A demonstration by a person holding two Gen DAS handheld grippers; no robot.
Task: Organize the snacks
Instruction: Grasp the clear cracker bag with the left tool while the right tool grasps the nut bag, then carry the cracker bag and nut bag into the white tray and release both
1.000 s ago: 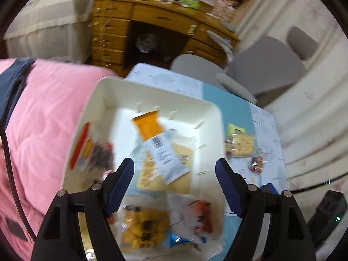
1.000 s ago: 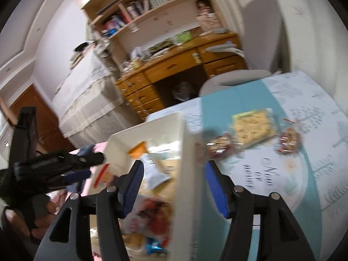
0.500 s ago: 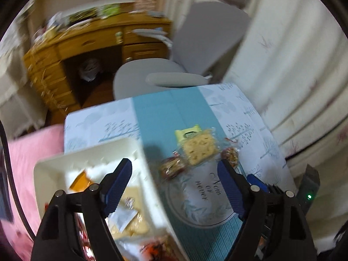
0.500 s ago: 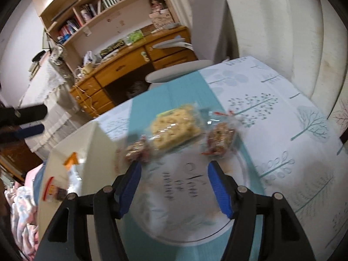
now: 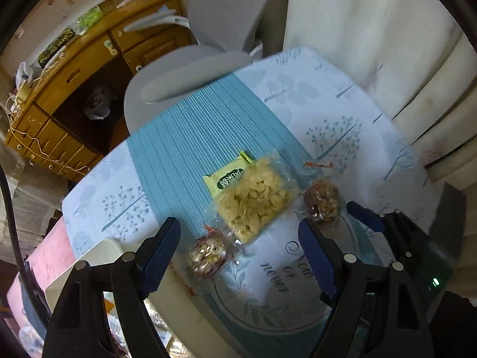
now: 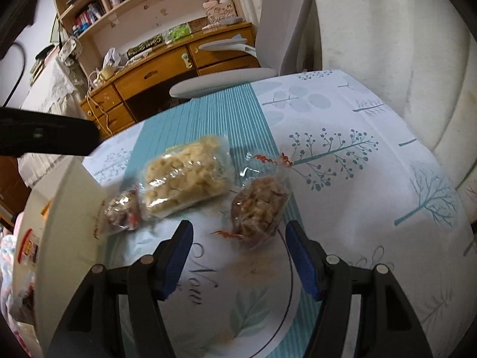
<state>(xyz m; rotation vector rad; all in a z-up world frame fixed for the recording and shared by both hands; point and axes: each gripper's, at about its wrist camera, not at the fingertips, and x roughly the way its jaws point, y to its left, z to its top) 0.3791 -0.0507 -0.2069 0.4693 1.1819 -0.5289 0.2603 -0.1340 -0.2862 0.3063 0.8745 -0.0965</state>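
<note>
Three snack packs lie on the table: a clear bag of pale crackers [image 5: 255, 198] [image 6: 186, 177] in the middle, a small reddish nut pack [image 5: 207, 256] [image 6: 122, 210] beside the white bin [image 5: 98, 256] [image 6: 68, 214], and a brown nut pack [image 5: 322, 201] [image 6: 259, 208] to the right. My left gripper [image 5: 238, 250] is open, above the small pack and crackers. My right gripper [image 6: 237, 246] is open and empty, just short of the brown pack; it also shows in the left wrist view [image 5: 387, 229]. The bin holds several snacks [image 6: 28, 246].
The table wears a white and teal tree-print cloth [image 6: 342, 155]. A grey office chair [image 5: 190, 68] [image 6: 268, 35] stands at the far edge, a wooden desk [image 6: 155, 71] and bookshelf behind it. Pale curtains [image 6: 387, 44] hang on the right. Pink bedding [image 5: 50, 256] lies left of the bin.
Both grippers have swung right, away from the bin, to over the loose packs on the table. The right gripper has closed in on the brown nut pack. Both stay open.
</note>
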